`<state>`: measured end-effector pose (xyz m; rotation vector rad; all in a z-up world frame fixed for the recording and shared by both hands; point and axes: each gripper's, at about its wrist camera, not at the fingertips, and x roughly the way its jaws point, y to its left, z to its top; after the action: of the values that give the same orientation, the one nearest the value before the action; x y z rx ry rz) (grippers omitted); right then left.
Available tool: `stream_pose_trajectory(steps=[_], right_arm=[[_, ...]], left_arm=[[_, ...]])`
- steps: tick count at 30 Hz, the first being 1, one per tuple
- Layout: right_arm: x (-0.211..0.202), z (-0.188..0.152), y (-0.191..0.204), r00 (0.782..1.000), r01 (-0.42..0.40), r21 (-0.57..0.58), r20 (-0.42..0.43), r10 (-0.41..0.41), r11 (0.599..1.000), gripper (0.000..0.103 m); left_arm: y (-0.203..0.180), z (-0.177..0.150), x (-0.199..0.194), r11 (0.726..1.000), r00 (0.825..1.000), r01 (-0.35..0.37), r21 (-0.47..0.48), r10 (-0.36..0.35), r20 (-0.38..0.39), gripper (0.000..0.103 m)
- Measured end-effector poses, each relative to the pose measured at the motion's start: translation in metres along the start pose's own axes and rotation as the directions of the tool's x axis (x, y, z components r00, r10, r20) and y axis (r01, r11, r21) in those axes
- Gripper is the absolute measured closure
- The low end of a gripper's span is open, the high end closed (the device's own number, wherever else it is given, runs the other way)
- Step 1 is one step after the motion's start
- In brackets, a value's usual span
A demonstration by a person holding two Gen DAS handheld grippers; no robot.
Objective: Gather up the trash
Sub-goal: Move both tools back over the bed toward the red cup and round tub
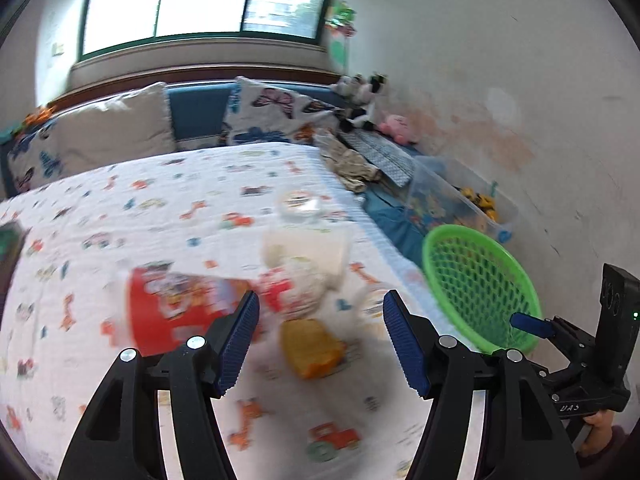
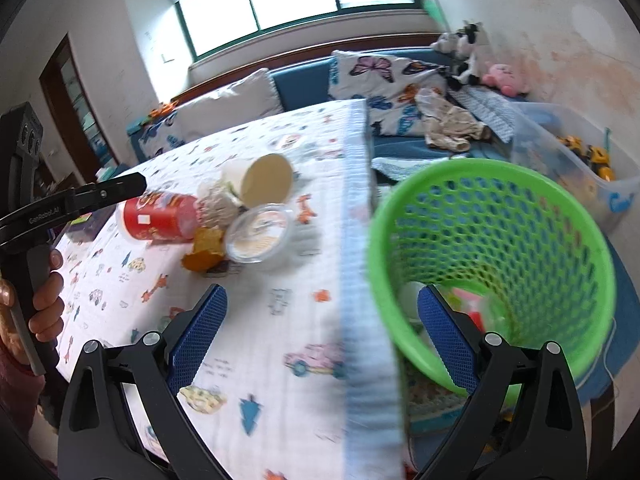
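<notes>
A pile of trash lies on the bed's printed sheet [image 1: 120, 208]: a red snack can [image 1: 172, 304] on its side, a yellow wrapper [image 1: 312, 348], a crumpled wrapper [image 1: 292, 288], a white cup [image 1: 304, 248] and a clear lid [image 1: 300, 204]. My left gripper [image 1: 322, 340] hovers open just short of the pile, nothing between its pads. A green mesh basket [image 2: 492, 240] tilts beside the bed's edge, with white and red bits inside. My right gripper [image 2: 322, 332] stands wide open; its right finger [image 2: 444, 332] is inside the basket and the near rim lies between the fingers.
Pillows [image 1: 112, 132] and plush toys [image 1: 360, 100] line the bed's head under the window. A clear toy box [image 2: 568, 152] and crumpled clothes [image 2: 448, 124] lie right of the bed on a blue mat. A dark box [image 2: 86, 224] sits beyond the can. A person's hand [image 2: 44, 292] holds the left gripper's handle.
</notes>
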<state>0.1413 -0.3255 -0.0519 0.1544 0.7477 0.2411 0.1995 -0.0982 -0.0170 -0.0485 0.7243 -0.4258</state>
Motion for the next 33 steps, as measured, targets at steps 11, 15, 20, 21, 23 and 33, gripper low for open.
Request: stream_pose_trajectory(steps=[11,15,20,21,23,33], right_arm=[[0.056,0.016,0.036,0.997,-0.027,-0.075,-0.068,0.022,0.997,0.012],[0.072,0.019,0.040,0.996,-0.019,-0.074,-0.089,0.012,0.997,0.014],[0.088,0.023,0.044,0.994,-0.003,-0.090,-0.109,-0.007,0.996,0.015],[0.090,0.024,0.044,0.994,-0.001,-0.091,-0.112,-0.009,0.996,0.016],[0.096,0.025,0.043,0.993,0.004,-0.090,-0.119,-0.015,0.996,0.017],[0.109,0.026,0.042,0.990,0.021,-0.080,-0.141,-0.032,0.997,0.025]], left_arm=[[0.082,-0.016,-0.022,0.986,0.994,-0.110,-0.127,0.111,0.000,0.041],[0.096,-0.021,-0.020,0.982,0.993,-0.122,-0.141,0.121,-0.012,0.041],[0.106,-0.023,-0.011,0.984,0.994,-0.107,-0.141,0.103,-0.030,0.041],[0.108,-0.023,-0.009,0.985,0.995,-0.099,-0.143,0.095,-0.035,0.041],[0.113,-0.021,-0.003,0.985,0.996,-0.085,-0.152,0.079,-0.044,0.041],[0.115,-0.014,0.023,0.993,0.996,-0.009,-0.118,-0.001,-0.088,0.041]])
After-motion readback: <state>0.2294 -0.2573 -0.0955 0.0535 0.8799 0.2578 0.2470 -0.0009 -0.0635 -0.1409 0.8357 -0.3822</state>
